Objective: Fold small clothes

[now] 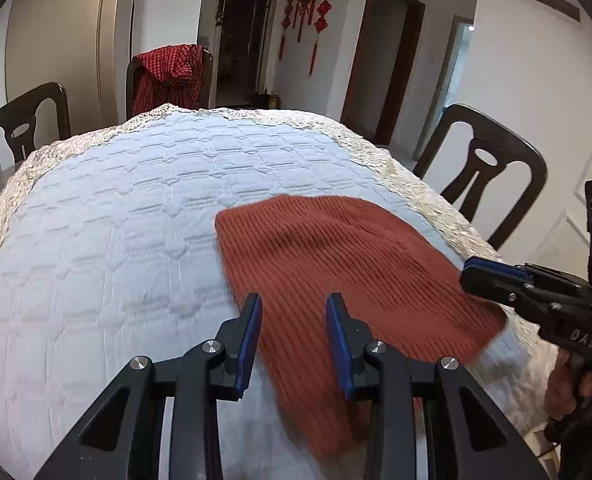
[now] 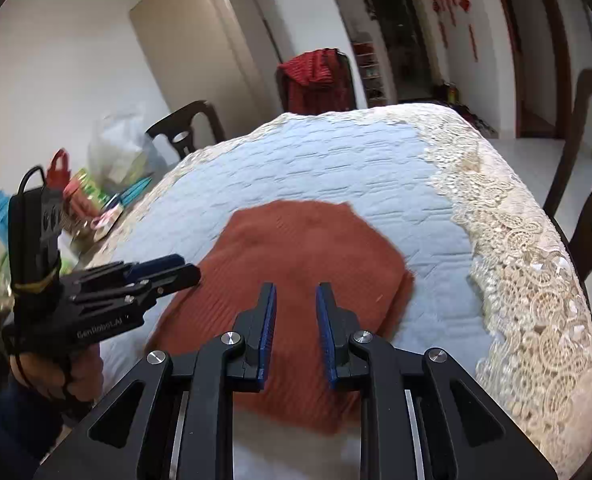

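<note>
1. On the quilted table cover [image 1: 108,216], toward its lace-edged right side: rust ribbed knit garment [image 1: 336,256], lying flat, folded over along its near edge
2. Left gripper [image 1: 294,300]: over the garment's near-left edge, jaws parted, nothing pinched between the blue pads, released
3. Right gripper [image 2: 295,290]: over the garment's near part, narrow gap between the pads, no cloth in it, released
4. Dark chair [image 1: 492,172] at the right table edge, red checked cloth [image 1: 168,76] draped on the far chair
</note>
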A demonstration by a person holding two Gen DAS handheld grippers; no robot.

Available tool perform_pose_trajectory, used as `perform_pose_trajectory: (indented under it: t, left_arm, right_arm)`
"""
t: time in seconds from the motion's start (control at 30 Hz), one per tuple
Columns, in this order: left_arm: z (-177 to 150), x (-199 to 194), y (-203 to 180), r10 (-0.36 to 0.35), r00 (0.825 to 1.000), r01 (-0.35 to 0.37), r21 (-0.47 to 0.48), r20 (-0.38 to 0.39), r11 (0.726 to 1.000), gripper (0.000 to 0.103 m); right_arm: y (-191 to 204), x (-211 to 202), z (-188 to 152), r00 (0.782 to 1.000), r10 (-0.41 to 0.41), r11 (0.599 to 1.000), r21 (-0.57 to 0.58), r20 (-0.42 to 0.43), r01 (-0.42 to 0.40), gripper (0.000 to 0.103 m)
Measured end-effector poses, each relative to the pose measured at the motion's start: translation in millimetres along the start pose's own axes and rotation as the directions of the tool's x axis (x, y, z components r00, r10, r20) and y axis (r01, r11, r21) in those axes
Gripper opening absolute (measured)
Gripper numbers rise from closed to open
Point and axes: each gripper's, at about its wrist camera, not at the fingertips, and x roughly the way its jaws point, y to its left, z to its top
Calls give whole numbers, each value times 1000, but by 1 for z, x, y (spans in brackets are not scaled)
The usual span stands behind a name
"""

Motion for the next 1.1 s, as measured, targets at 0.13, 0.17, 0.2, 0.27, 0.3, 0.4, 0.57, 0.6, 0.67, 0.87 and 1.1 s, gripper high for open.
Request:
perform_pose_trajectory:
  t: [0.13,0.17,0.2,0.27,0.3,0.4,0.57,0.6,0.67,0.87,1.1]
  left_arm:
    - [-15,-18,0,-37,999,37,-8,11,999,36]
    - [-19,-19,-1,-47,999,47,-7,3,999,36]
    - [-24,-18,-3,-57,998,57,-3,-5,998,36]
    - [-33,-13,-4,-62,998,62,2,-31,998,36]
    - [-36,-8,-3,-57,997,57,-1,-46,998,36]
    - [-39,-3,-1,-51,997,50,-6,-52,999,37]
    - [-40,1,1,-46,997,45,-16,-59,999,39]
    - [-40,1,1,-45,997,44,-17,-60,999,39]
    - [-39,-3,1,-47,997,46,-22,-59,999,39]
    - [-29,-15,4,-34,999,34,-36,-19,999,39]
    - [-14,-14,10,-8,1000,8,-45,7,999,39]
  right_arm:
    - [12,-6,-13,1000,-9,999,-54,-22,8,21]
    - [12,-7,-18,999,-15,998,-60,-29,14,21]
    - [12,-8,-22,999,-23,998,-64,-37,20,21]
    - [8,-8,-28,998,-35,997,-64,-50,32,21]
    - [6,-7,-31,998,-43,997,-60,-56,40,21]
    - [-2,1,-38,994,-75,996,-49,-84,71,20]
    - [-4,1,-41,995,-69,997,-42,-75,66,19]
    - [-4,0,-41,995,-66,997,-38,-76,63,19]
    - [-5,-2,-41,995,-56,998,-23,-78,55,20]
    - [-5,-17,-33,999,-12,999,30,-39,13,21]
    - [-12,-18,-22,1000,-23,997,75,-4,24,40]
